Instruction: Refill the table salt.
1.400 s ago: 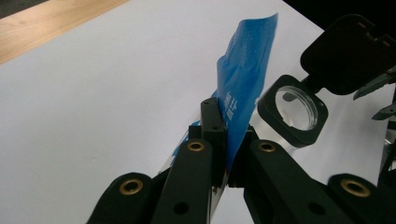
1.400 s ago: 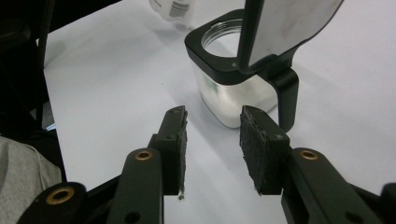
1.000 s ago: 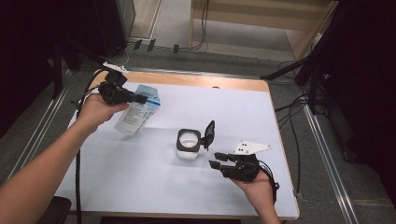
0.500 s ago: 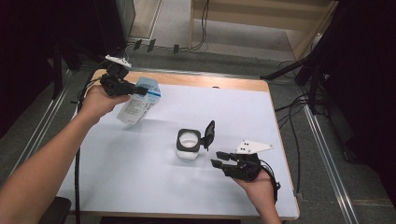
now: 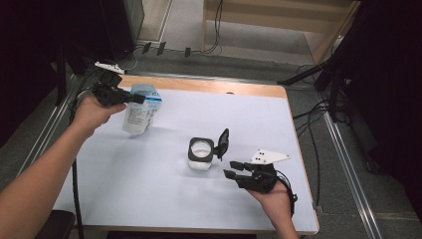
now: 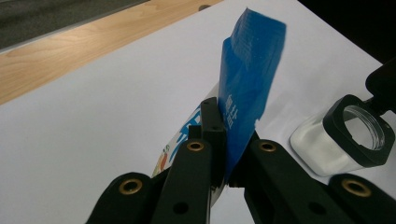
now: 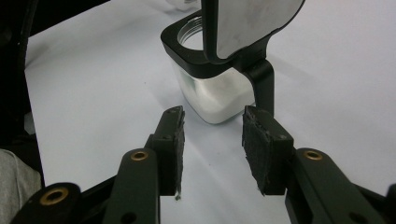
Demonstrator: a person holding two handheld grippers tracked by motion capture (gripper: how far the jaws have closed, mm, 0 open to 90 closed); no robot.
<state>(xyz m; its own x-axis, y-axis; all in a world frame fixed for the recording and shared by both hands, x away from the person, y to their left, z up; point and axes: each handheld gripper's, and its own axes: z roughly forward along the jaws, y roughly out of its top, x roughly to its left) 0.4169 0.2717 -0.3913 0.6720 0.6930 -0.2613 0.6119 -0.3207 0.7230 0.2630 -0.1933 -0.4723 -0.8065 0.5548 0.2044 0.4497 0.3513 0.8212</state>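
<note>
A blue-and-white carton (image 5: 141,113) leans on the white table at the far left. My left gripper (image 5: 138,99) is shut on its blue folded top (image 6: 247,84), pinching it from the left. A small clear jar (image 5: 201,154) with a square black rim and white contents stands mid-table, its hinged lid (image 5: 224,141) flipped up. Just right of and nearer than the jar, my right gripper (image 5: 232,170) rests low. In the right gripper view this gripper (image 7: 212,135) points at the jar (image 7: 210,100). Its jaws are open with nothing between them and have just widened a little.
The white table top (image 5: 149,199) has a wooden strip (image 5: 209,85) along its far edge. Cables (image 5: 214,30) and dark equipment lie on the floor beyond, and metal rails (image 5: 348,164) run along both sides. The left forearm (image 5: 45,174) crosses the near-left corner.
My left gripper has shifted a little to the left with the carton, which now stands more upright. The right hand and the jar have stayed put.
</note>
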